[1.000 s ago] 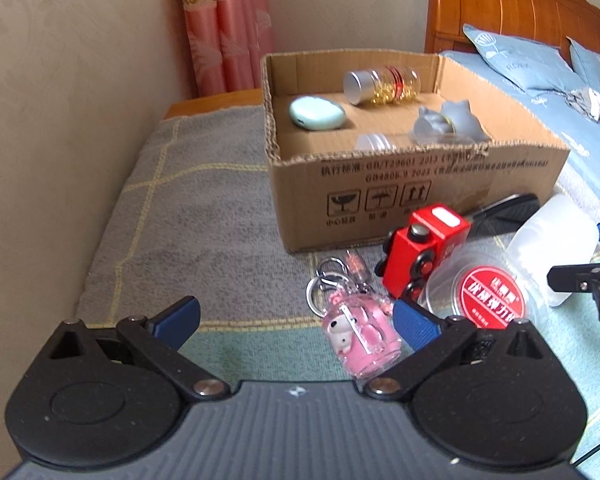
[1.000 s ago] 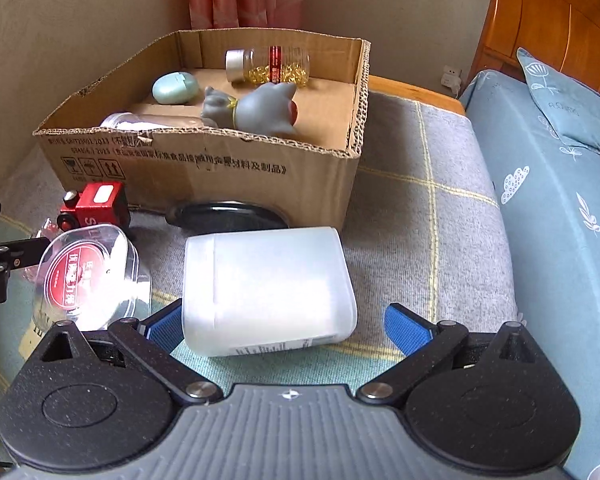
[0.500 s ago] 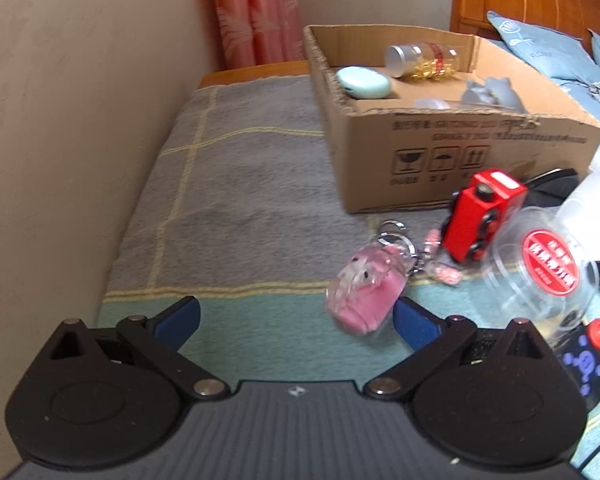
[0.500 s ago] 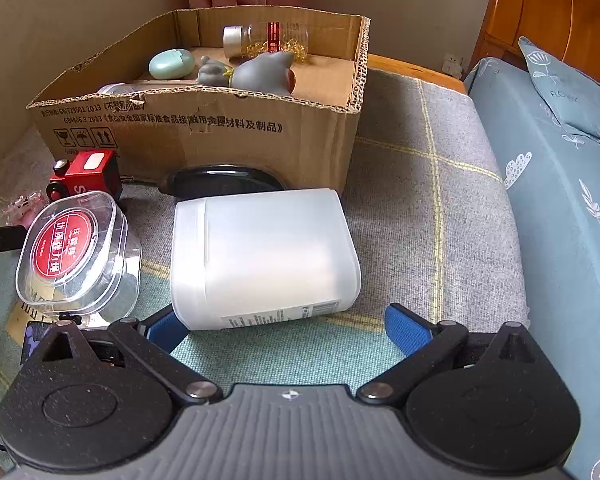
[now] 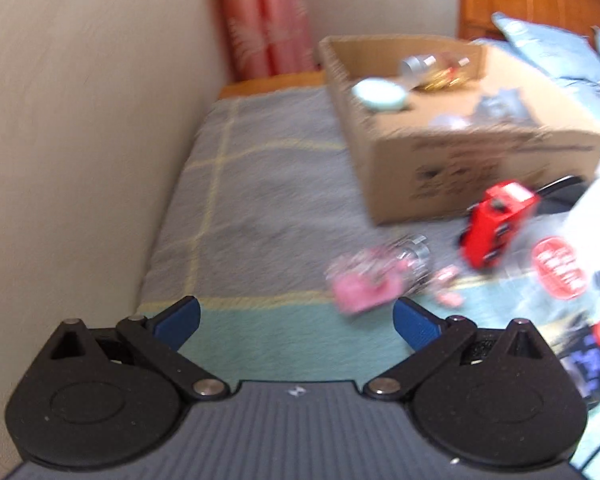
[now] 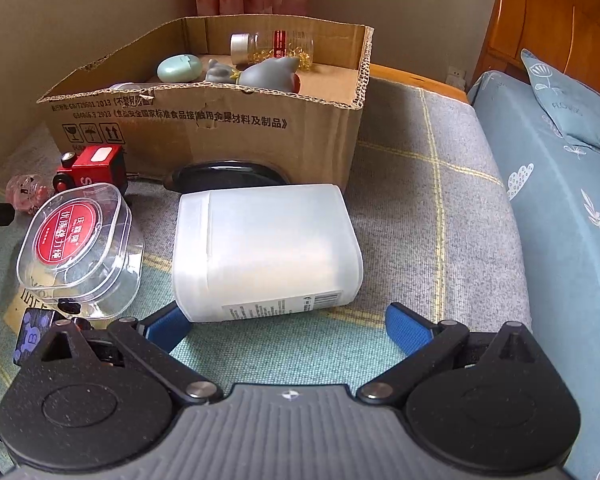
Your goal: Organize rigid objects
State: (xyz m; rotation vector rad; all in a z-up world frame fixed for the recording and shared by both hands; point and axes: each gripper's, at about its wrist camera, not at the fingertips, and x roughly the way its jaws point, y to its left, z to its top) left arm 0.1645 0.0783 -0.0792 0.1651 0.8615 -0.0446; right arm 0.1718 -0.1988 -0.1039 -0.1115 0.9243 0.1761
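Note:
A cardboard box (image 6: 220, 136) stands on the blanket and holds a pill bottle (image 6: 276, 46), a mint egg-shaped case (image 6: 179, 69) and a grey figurine (image 6: 264, 76). A white plastic jar (image 6: 264, 250) lies on its side just ahead of my open, empty right gripper (image 6: 288, 322). A clear tub with a red label (image 6: 74, 244), a red toy train (image 6: 96, 168) and a pink keychain (image 5: 366, 280) lie left of the jar. My left gripper (image 5: 296, 320) is open and empty, just left of and short of the keychain. The left wrist view is blurred.
A black oval object (image 6: 228, 174) lies against the box front. A small purple item (image 6: 32, 334) sits by the right gripper's left finger. The wall (image 5: 80, 140) runs along the left. A blue bedspread with a pillow (image 6: 572, 96) and a wooden headboard (image 6: 552, 20) lie to the right.
My left gripper has pulled back and swung left, so the keychain and train now sit further right in its view. My right gripper has drawn back slightly from the jar. Both stay open.

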